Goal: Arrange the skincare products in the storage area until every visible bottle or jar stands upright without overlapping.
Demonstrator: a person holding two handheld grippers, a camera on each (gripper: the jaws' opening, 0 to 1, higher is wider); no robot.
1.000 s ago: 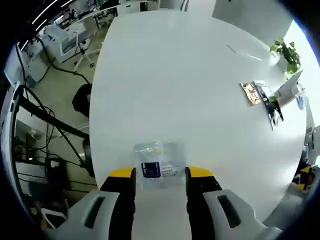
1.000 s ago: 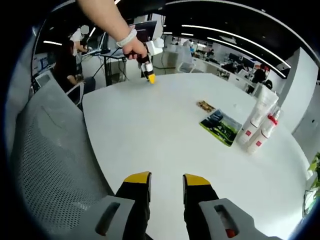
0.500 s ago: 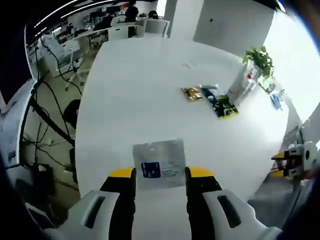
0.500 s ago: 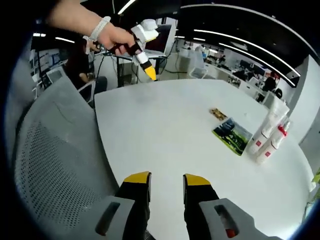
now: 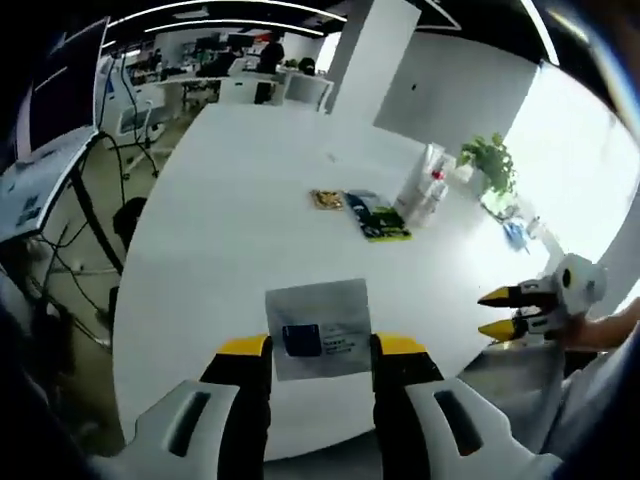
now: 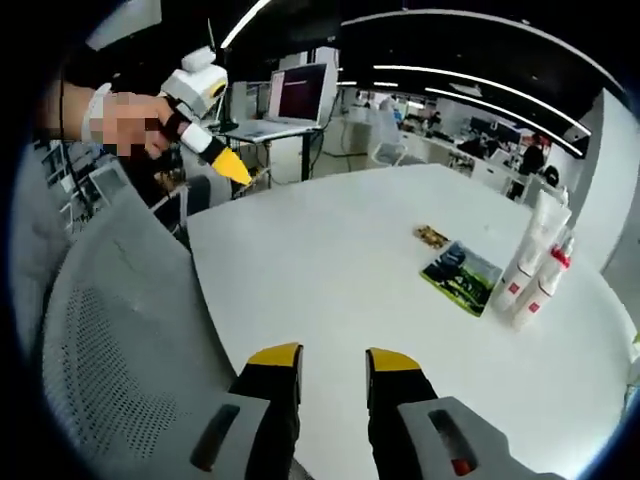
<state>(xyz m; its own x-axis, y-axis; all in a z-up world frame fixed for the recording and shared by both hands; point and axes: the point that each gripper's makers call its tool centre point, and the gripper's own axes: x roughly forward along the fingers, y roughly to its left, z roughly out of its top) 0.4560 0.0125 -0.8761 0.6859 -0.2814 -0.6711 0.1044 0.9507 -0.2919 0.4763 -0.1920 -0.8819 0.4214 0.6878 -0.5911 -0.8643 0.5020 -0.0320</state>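
Your left gripper (image 5: 320, 346) clamped on clear packet (image 5: 320, 328), held above white table (image 5: 230, 220). Your right gripper (image 6: 333, 360) empty, jaws apart, over table edge beside grey chair (image 6: 110, 370). Farther on table: green packet (image 6: 460, 277), small gold packet (image 6: 432, 237) just past it. Bottles (image 6: 530, 270) stand upright, close together, right of green packet.

The left gripper view looks down from above one edge of the white desk (image 5: 250, 210), facing across it toward the bottles (image 5: 424, 190) — far off. The right gripper view looks low across the same desk from another edge; both share the bottles and green packet (image 6: 461, 275).
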